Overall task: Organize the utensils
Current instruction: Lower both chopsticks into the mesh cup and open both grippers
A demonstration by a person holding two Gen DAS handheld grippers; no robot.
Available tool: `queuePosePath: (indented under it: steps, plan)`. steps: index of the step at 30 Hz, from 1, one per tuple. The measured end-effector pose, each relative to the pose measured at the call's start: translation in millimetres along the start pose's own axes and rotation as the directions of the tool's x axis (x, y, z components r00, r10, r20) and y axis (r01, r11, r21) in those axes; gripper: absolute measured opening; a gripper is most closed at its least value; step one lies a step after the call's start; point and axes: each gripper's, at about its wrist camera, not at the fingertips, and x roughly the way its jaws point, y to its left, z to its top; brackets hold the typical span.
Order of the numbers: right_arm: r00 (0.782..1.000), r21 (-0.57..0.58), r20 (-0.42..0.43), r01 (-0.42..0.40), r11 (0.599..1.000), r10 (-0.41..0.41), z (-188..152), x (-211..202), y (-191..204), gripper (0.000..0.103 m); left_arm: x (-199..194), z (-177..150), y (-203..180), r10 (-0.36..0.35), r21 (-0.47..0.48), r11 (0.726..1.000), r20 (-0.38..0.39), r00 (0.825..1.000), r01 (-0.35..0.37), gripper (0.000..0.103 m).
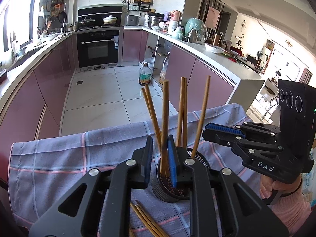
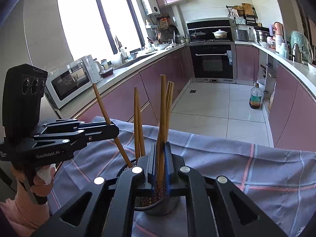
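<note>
A black mesh holder (image 1: 167, 189) (image 2: 158, 203) stands on the lilac plaid cloth (image 1: 59, 167) with several wooden chopsticks upright in it. My left gripper (image 1: 160, 154) (image 2: 115, 130) hangs over the holder's rim. It is slightly open around one chopstick (image 1: 165, 118) (image 2: 100, 102), and a gap shows beside the left pad. My right gripper (image 2: 160, 158) (image 1: 205, 129) comes in from the other side. Its pads are closed on another chopstick (image 2: 163, 108) (image 1: 203, 102), whose lower end sits in the holder. Three loose chopsticks (image 1: 146, 221) lie on the cloth just in front of the holder.
The cloth (image 2: 256, 167) covers a table whose far edge drops to the tiled kitchen floor (image 1: 94, 98). Pink cabinets run along both sides, with an oven (image 1: 97, 49) at the back and an oil bottle (image 1: 145, 75) on the floor. A person's hands in pink sleeves (image 1: 292, 203) hold the grippers.
</note>
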Motion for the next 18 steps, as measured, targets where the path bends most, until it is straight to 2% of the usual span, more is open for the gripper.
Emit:
queuePosePath:
  steps: [1, 3, 5, 10, 15, 18]
  plan:
    - [1.000, 0.003, 0.002, 0.002, 1.000, -0.002, -0.3, 0.4, -1.0, 0.010, 3.3, -1.1, 1.0, 0.003, -0.004, 1.000, -0.003, 1.000, -0.003, 0.020]
    - [1.000, 0.005, 0.010, 0.005, 1.000, -0.005, -1.1, 0.1, -2.3, 0.019, 7.7, -2.9, 4.3, 0.004, -0.017, 1.000, -0.008, 1.000, -0.004, 0.021]
    - [1.000, 0.001, 0.012, 0.003, 1.000, -0.003, -2.2, -0.4, -0.9, 0.021, 9.1, -6.9, 7.0, 0.013, -0.025, 1.000, -0.004, 1.000, -0.013, 0.026]
    - [1.000, -0.014, 0.017, 0.000, 1.000, 0.000, -7.2, -2.5, 3.1, 0.024, 10.7, -17.1, 10.8, 0.023, -0.042, 0.999, 0.007, 1.000, -0.023, 0.030]
    - [1.000, -0.027, 0.029, 0.007, 1.000, -0.006, -13.9, -6.1, 7.4, 0.034, 4.9, -27.3, 8.5, 0.043, -0.032, 0.999, 0.023, 0.999, -0.043, 0.033]
    - [1.000, -0.035, 0.030, 0.002, 0.999, -0.001, -18.0, -8.7, 12.2, 0.034, -2.3, -37.6, 5.9, 0.070, -0.028, 0.997, 0.041, 0.997, -0.068, 0.040]
